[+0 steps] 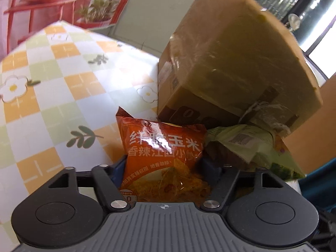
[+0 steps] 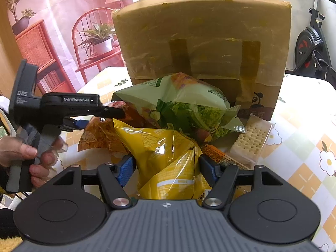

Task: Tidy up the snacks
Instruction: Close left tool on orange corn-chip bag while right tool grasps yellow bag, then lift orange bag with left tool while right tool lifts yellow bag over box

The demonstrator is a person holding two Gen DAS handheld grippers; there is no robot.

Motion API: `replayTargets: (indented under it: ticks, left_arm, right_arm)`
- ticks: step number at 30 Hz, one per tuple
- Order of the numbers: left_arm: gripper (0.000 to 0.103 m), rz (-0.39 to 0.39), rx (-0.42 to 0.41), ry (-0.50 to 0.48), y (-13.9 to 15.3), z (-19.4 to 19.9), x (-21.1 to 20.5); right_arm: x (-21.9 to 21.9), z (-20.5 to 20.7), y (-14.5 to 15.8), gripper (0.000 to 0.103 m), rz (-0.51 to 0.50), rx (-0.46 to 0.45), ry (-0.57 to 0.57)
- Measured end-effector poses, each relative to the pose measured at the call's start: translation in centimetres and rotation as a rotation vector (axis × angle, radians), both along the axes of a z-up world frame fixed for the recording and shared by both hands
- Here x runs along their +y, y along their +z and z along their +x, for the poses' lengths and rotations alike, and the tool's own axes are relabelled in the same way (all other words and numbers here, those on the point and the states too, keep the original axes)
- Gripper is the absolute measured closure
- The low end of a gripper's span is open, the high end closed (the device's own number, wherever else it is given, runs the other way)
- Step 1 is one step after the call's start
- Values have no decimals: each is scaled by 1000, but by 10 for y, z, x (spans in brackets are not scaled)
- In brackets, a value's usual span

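Note:
An orange snack bag [image 1: 163,157] with white print sits between the blue pads of my left gripper [image 1: 166,166], which press on both its sides. My right gripper [image 2: 166,168] is shut on a yellow snack bag [image 2: 166,157], pinched at its middle. Both bags belong to a pile in front of a tall cardboard box [image 2: 201,37]. A green snack bag [image 2: 184,107] lies on top of the pile, against the box. In the right wrist view, the left gripper reaches into the pile from the left, held by a person's hand [image 2: 19,153].
A clear pack of square crackers [image 2: 250,140] lies right of the pile, with a flat orange packet [image 2: 218,153] beside it. The table [image 1: 52,84] has a checked cloth with flowers. A printed backdrop hangs behind; an exercise bike [image 2: 310,46] stands at far right.

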State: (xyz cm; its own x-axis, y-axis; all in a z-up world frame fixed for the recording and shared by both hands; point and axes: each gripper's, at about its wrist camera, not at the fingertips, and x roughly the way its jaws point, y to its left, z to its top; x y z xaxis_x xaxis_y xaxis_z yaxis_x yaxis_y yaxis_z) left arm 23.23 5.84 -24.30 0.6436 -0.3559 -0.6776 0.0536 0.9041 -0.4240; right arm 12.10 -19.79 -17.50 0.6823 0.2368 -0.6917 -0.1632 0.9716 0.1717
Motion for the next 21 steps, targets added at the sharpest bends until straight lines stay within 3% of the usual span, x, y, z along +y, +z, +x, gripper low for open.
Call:
replayTargets:
  ticks: [11, 21]
  left_arm:
    - [35, -35, -109, -12, 44, -37, 15]
    - [35, -48, -233, 19, 85, -55, 17]
  right_arm:
    - [-5, -6, 14, 36, 6, -48, -8]
    - [-25, -18, 46, 38, 54, -104, -42]
